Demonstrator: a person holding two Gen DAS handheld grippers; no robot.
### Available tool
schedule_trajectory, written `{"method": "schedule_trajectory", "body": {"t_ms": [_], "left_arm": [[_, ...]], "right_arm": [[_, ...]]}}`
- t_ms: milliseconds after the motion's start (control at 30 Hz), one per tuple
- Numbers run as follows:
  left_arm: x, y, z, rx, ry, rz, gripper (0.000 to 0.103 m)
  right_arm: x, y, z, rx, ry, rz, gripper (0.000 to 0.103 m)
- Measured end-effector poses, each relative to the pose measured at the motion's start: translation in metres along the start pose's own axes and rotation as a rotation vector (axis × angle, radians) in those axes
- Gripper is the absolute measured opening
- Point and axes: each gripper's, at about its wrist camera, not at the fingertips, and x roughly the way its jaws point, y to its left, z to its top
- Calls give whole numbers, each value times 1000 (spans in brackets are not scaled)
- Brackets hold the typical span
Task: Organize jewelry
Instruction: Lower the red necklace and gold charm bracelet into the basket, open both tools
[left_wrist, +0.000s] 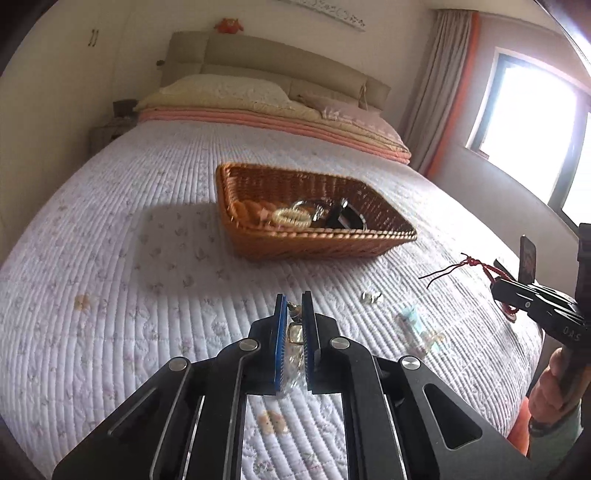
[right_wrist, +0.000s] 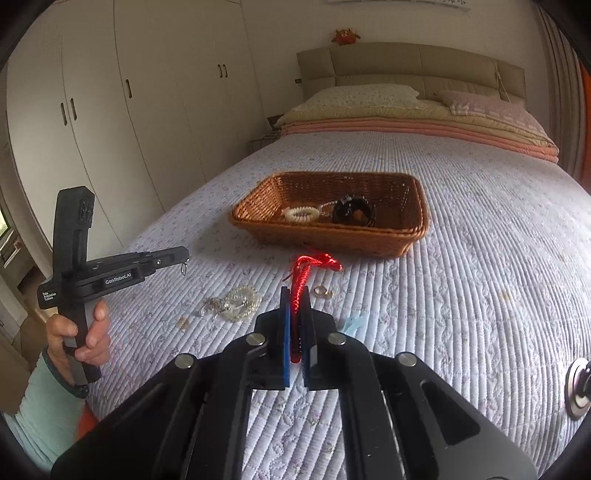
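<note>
Two grippers loaded, both held above the quilt (right_wrist: 480, 258) short of the basket (right_wrist: 417, 206). Left gripper (left_wrist: 294, 306): fingers close together, clamped on a small gold-and-clear piece, probably an earring (left_wrist: 294, 328), with a loop hanging off the tip in the right wrist view. Right gripper (right_wrist: 294, 299): fingers pinched on a red cord bracelet (right_wrist: 314, 264); the knotted end and loose tails stick out past the tips. The basket sits mid-bed with a cream bead bracelet (right_wrist: 302, 214) and a black piece (right_wrist: 352, 212) already inside. On the quilt, near the right gripper: a clear bead strand (right_wrist: 240, 301), gold rings (right_wrist: 322, 291), a pale blue item (right_wrist: 352, 323). Judged step — carry each held piece over the basket and let go. To do it well: take one gripper at a time so they don't cross, clear the near rim with the dangling cord tails, bring the tips low inside before spreading the fingers. The cord may snag on the wicker or cling to a pad — open fully, then lift straight up. The earring is tiny; release low so it doesn't bounce out.
</note>
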Motion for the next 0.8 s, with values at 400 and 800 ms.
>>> {"method": "schedule_trajectory", "body": {"t_ms": [400,800], "left_arm": [[59,-36,112,86,-105,-33,6],[156,-6,112,20,2,1,6]], "right_arm": [[75,-55,114,55,-19,-91,3],[208,-103,129,174,196,-130,3]]}}
